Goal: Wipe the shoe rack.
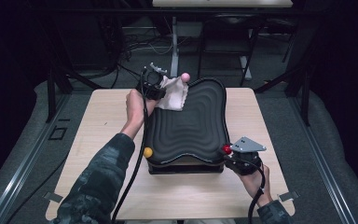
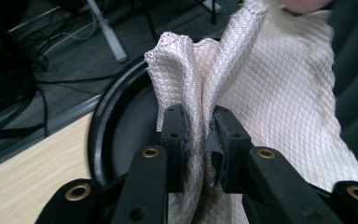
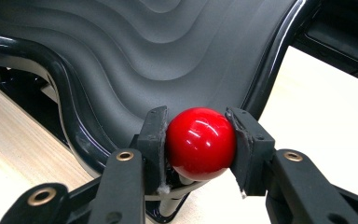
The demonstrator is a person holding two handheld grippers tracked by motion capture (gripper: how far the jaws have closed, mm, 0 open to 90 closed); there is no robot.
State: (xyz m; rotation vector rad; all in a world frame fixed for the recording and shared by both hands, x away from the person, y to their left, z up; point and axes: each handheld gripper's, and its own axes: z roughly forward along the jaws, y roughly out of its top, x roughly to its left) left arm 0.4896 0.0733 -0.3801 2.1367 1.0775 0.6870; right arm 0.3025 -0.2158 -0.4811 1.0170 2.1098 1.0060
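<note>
A black wavy-surfaced tray (image 1: 191, 126) stands on a base in the middle of the wooden table. My left gripper (image 1: 161, 86) is at its far left corner, shut on a white quilted cloth (image 1: 173, 93) that hangs bunched between the jaws; in the left gripper view the cloth (image 2: 270, 93) drapes over the tray's rim (image 2: 98, 135). A pink knob (image 1: 185, 76) shows just past the cloth. My right gripper (image 1: 229, 151) is at the tray's near right corner, shut on a red ball knob (image 3: 200, 142) with the tray surface (image 3: 168, 56) behind it.
A yellow ball knob (image 1: 148, 152) sits at the tray's near left corner. The wooden table (image 1: 102, 121) has bare room left, right and in front of the tray. Dark floor, cables and a desk leg (image 1: 174, 46) lie beyond the far edge.
</note>
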